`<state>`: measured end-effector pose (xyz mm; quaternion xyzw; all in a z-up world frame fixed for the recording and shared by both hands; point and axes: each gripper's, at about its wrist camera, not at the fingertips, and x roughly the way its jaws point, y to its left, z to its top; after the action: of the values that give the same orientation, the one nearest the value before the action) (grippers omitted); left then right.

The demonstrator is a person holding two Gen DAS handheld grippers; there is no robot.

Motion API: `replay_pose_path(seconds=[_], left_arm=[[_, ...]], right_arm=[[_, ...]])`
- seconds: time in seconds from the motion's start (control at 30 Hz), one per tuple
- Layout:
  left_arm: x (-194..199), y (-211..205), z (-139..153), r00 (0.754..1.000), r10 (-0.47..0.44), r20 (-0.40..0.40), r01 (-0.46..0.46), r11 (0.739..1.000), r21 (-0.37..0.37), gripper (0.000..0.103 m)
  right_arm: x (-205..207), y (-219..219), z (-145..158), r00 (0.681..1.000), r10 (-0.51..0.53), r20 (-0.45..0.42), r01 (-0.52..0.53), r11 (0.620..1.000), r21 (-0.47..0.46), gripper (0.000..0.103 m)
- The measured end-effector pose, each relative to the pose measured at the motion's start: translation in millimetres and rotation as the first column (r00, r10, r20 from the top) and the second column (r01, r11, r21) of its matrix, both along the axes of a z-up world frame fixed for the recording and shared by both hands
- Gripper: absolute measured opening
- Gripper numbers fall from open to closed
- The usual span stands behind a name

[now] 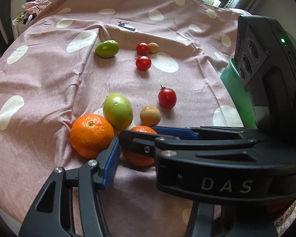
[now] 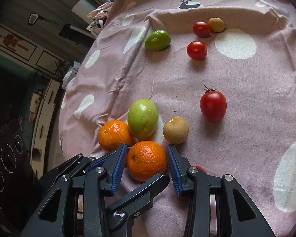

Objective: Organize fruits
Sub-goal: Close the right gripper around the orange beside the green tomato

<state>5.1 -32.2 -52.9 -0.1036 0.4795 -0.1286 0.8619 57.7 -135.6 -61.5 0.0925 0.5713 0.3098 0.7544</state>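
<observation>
Currently right gripper (image 2: 147,165) brackets the near orange (image 2: 146,161), blue pads at its sides; whether they press I can't tell. Left gripper (image 1: 135,146) stands part open around the same orange, one pad just beside the second orange (image 1: 91,135). Green fruit (image 2: 142,118) at 12 o'clock, red tomato (image 2: 213,105) at 1 o'clock on the pink cloth (image 2: 246,118).

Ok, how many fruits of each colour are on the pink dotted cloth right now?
Round orange mandarins: 2
Smooth green oval fruits: 2
Glossy red cherry tomatoes: 3
Small tan round fruits: 2
Total: 9, plus a red sliver half hidden behind the right gripper.
</observation>
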Motion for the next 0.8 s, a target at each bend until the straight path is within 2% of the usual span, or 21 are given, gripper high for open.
replay_pose_path(seconds=[0.3, 0.37, 0.5, 0.63, 0.67, 0.8], left_arm=[[0, 0, -2, 1.0, 0.007, -0.009, -0.007, 1.0, -0.007, 0.051], [-1, -1, -2, 1.0, 0.014, -0.007, -0.014, 1.0, 0.022, 0.043], [-1, 2, 0, 1.0, 0.024, -0.006, -0.024, 1.0, 0.011, 0.043], [-5, 0, 7, 0.999, 0.028, 0.025, -0.029, 0.999, 0.023, 0.043], [-6, -1, 10, 0.999, 0.025, 0.038, -0.026, 0.999, 0.022, 0.041], [-12, -6, 25, 0.994, 0.018, 0.105, -0.021, 0.999, 0.033, 0.039]], right_arm=[[-4, 0, 2, 0.999, 0.001, 0.04, -0.001, 1.0, 0.002, 0.043], [-5, 0, 3, 0.999, -0.001, 0.046, 0.001, 1.0, 0.003, 0.043], [-11, 4, 8, 0.996, 0.0, 0.088, 0.002, 1.0, -0.028, 0.043], [-15, 4, 16, 0.992, -0.003, 0.129, 0.006, 1.0, -0.023, 0.043], [-16, 3, 18, 0.99, -0.004, 0.14, 0.007, 1.0, -0.023, 0.043], [-22, -1, 30, 0.982, -0.016, 0.19, 0.017, 1.0, -0.003, 0.043]])
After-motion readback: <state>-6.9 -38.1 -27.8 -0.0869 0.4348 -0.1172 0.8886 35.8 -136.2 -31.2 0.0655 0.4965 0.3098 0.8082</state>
